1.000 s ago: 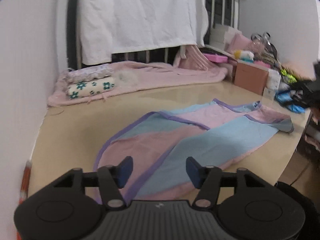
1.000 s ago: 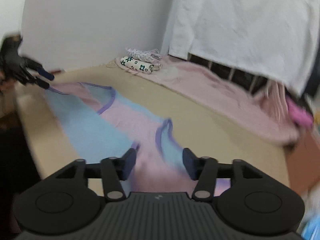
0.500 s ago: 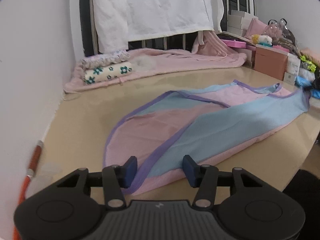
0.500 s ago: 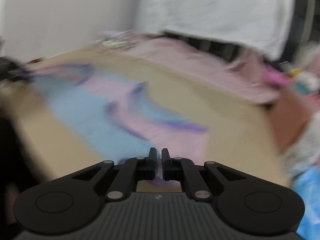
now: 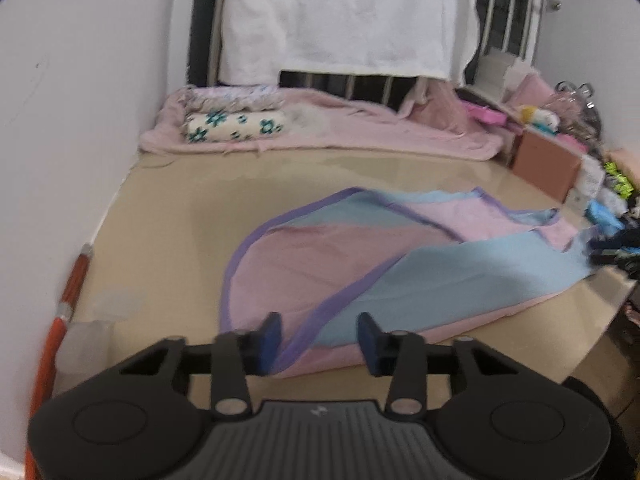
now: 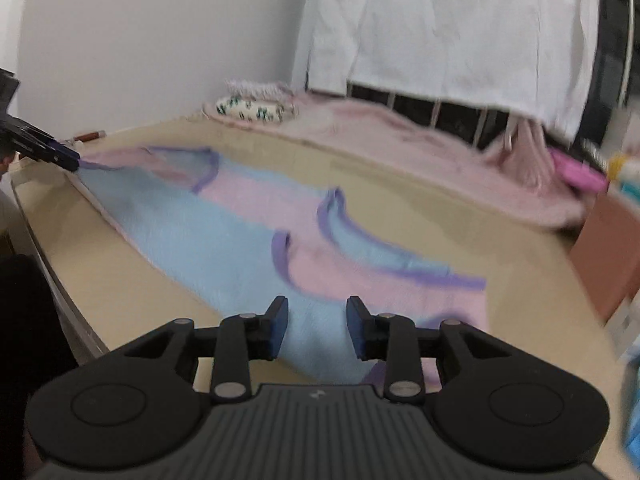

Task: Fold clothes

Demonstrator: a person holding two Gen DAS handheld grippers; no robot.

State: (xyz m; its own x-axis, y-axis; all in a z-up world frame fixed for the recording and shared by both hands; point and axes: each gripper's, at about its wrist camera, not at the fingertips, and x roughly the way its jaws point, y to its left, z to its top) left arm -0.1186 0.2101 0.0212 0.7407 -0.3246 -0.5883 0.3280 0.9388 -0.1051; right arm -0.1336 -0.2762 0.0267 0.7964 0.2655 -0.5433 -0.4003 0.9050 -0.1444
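A pink and light-blue garment (image 5: 320, 252) with purple trim lies spread along the beige table (image 5: 180, 220). My left gripper (image 5: 320, 338) hovers low over its near hem. The purple edge runs between the closing jaws, and the pads stand apart from the cloth. In the right wrist view the garment (image 6: 224, 232) stretches away to the left. My right gripper (image 6: 318, 324) sits over its blue end with the jaws opening, cloth lying between the pads untouched. Each gripper shows small in the other's view, the right gripper (image 5: 614, 248) and the left gripper (image 6: 64, 156), at opposite ends of the garment.
A pink blanket (image 5: 340, 128) with folded floral cloths (image 5: 232, 126) lies along the back under a hanging white sheet (image 5: 352, 16). A brown box (image 5: 544, 164) and clutter crowd the right. An orange rod (image 5: 68, 288) leans by the left wall. The table edge runs close to both grippers.
The right gripper shut half a second ago and has opened again, sinking toward the blue end. The left gripper's jaws have narrowed over the hem.
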